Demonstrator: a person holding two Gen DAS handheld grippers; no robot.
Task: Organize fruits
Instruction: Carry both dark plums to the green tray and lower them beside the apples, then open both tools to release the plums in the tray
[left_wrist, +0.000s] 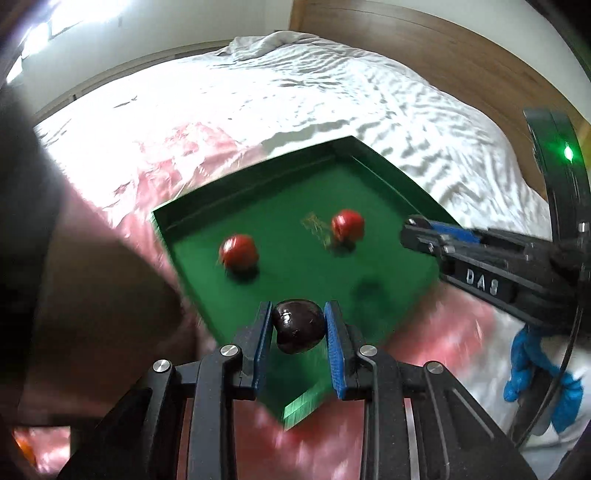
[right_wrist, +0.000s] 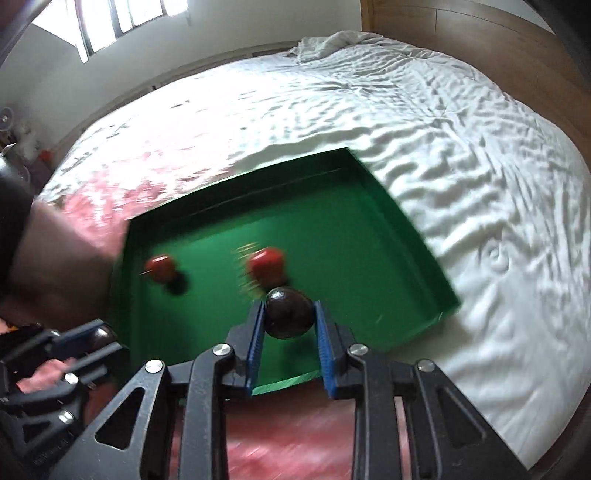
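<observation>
A green tray (left_wrist: 388, 177) lies on the bed; it also shows in the right wrist view (right_wrist: 402, 206). Two red fruits lie in it, one on the left (left_wrist: 238, 252) (right_wrist: 160, 268) and one further right (left_wrist: 347, 225) (right_wrist: 266, 264). My left gripper (left_wrist: 298, 326) is shut on a dark purple fruit (left_wrist: 298, 325) above the tray's near corner. My right gripper (right_wrist: 289, 314) is shut on another dark round fruit (right_wrist: 289, 313) above the tray floor. The right gripper also shows in the left wrist view (left_wrist: 417, 232), and the left gripper in the right wrist view (right_wrist: 88, 339).
The tray rests partly on a pink cloth (left_wrist: 436, 332) (right_wrist: 288, 424) over a rumpled white sheet (left_wrist: 295, 96) (right_wrist: 480, 166). A wooden headboard (left_wrist: 424, 40) runs behind. A blue-gloved hand (left_wrist: 532, 373) holds the right gripper. A window (right_wrist: 122, 18) is at the far left.
</observation>
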